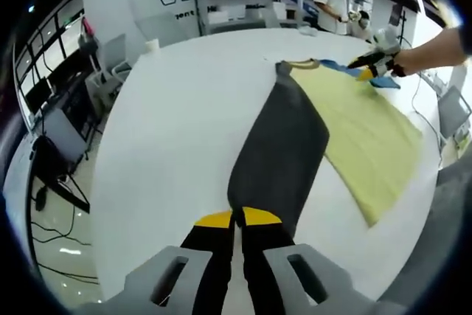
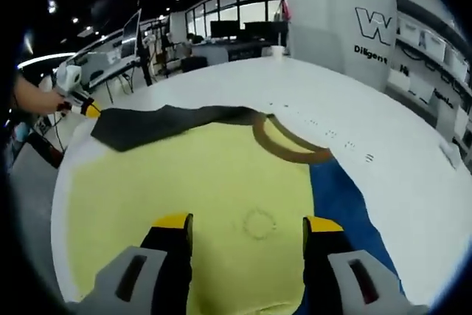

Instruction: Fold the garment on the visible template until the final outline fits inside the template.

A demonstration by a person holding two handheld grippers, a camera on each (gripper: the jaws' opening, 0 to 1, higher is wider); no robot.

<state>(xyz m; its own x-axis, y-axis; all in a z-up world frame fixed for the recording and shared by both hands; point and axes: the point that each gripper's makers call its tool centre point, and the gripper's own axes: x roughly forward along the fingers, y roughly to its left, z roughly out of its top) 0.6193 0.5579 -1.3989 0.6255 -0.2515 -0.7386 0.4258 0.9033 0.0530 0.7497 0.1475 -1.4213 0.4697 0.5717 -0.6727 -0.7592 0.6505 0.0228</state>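
- Left gripper (image 1: pixel 237 218) has its jaws pinched together on the dark sleeve (image 1: pixel 280 153), pulling it out over the white table (image 1: pixel 169 130).
- The yellow garment (image 2: pixel 192 197) lies flat on that table, brown collar (image 2: pixel 284 142) showing, a blue template (image 2: pixel 346 204) peeking from under it.
- Right gripper (image 2: pixel 249 230) hovers over the yellow cloth, jaws wide apart, gripping nothing.

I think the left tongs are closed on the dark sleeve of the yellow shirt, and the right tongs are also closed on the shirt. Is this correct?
Not entirely. The left tongs are indeed closed on the dark sleeve of the yellow shirt, as the left gripper view shows. But the right tongs are open, their jaws standing apart over the shirt, as the right gripper view shows.
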